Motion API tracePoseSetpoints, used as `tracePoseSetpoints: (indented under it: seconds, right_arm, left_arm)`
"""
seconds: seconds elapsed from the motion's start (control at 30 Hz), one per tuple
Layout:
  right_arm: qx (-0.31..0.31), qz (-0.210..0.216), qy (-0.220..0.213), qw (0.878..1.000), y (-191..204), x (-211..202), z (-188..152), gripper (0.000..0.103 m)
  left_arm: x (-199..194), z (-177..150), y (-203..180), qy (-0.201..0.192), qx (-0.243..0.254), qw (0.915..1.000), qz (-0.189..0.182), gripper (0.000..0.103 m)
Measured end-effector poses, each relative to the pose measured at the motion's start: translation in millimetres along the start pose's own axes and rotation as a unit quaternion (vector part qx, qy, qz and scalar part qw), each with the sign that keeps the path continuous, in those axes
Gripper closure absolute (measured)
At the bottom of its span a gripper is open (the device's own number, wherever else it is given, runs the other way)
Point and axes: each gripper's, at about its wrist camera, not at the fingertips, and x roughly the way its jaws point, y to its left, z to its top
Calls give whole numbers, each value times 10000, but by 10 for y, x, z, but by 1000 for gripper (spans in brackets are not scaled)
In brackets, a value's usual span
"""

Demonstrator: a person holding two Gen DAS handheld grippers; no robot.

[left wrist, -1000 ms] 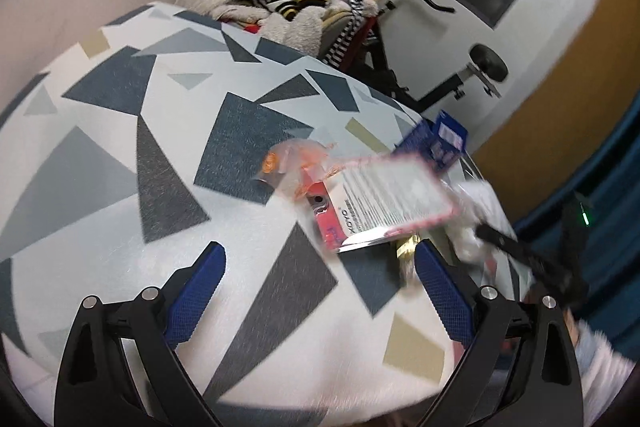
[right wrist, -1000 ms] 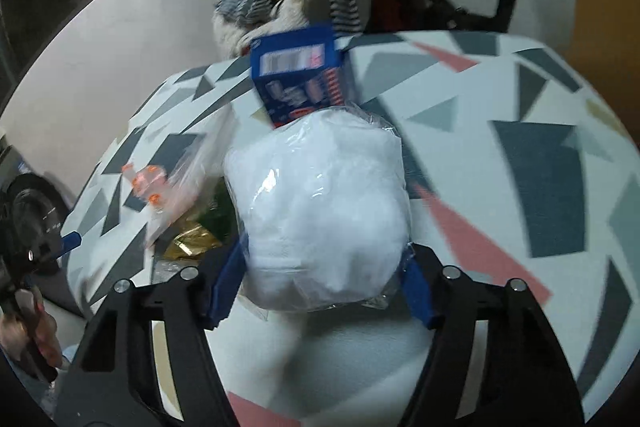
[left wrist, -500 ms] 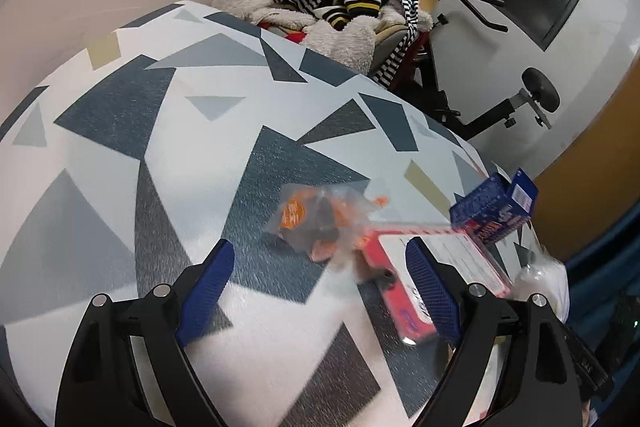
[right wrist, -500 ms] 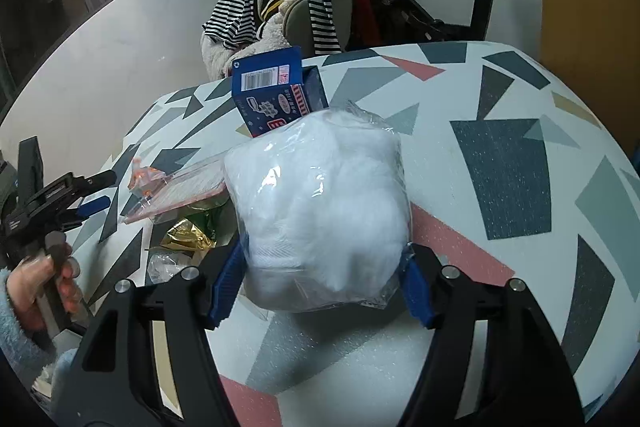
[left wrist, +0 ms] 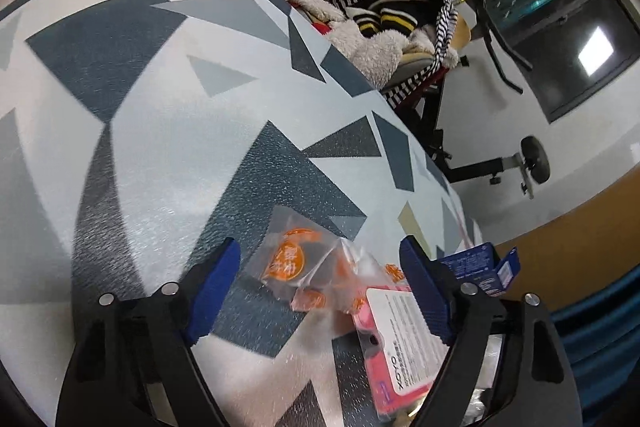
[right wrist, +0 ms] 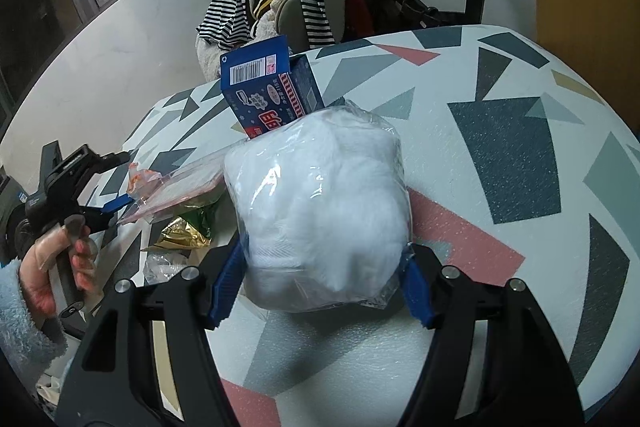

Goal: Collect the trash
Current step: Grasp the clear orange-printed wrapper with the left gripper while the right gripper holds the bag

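1. While the left gripper [left wrist: 320, 287] stands over the patterned table [left wrist: 168, 155], its jaws have just been closing and are still apart, straddling a clear wrapper with orange print [left wrist: 304, 267] that no pad presses yet. A pink card pack [left wrist: 400, 339] overlaps the wrapper's near corner, and a blue box [left wrist: 480, 267] lies past it. The wrapper looks thin, light and slippery; I would pinch its bunched middle, clear of the stiff card.
2. From the right wrist view, the right gripper [right wrist: 320, 287] is clamped on a clear bag of white fluff [right wrist: 324, 211], both pads against its lower sides. It looks soft, light and squashy, likely to slip through the film unless squeezed low. A gold foil scrap [right wrist: 180, 231] lies beside it.
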Motion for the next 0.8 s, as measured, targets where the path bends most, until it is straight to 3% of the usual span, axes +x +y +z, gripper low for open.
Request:
tracePoseSetpoints:
  seconds: [0.03,0.07,0.1,0.17,0.27,0.47,0.8]
  right_arm:
    - [-14,0,4,10000,4,-2,-4,35]
    - [-22,-1,6,10000,5,-1,-5,35]
    - [-42,-7,13,10000,8,-6,-11,35]
    - [-43,-4,21,10000,8,-12,-14,35]
    - [6,24,0,10000,-2,-44,-14,35]
    - [82,103,-48,9999,6,-123,-33,35]
    - [-27,291,-176,9994,191,-423,-146,35]
  left_arm:
    - [34,-1,-35,25,80,10000,53,31]
    - [57,1,-55,50,141,9998,103,40]
    - [83,-5,-82,121,216,9995,174,60]
    - [102,-20,-111,198,360,9989,230,79]
    - [18,-53,-186,117,776,9967,194,97]
    - [-230,-157,-369,105,1562,9876,95,99]
    - [-875,-550,-564,77,2257,9741,93,99]
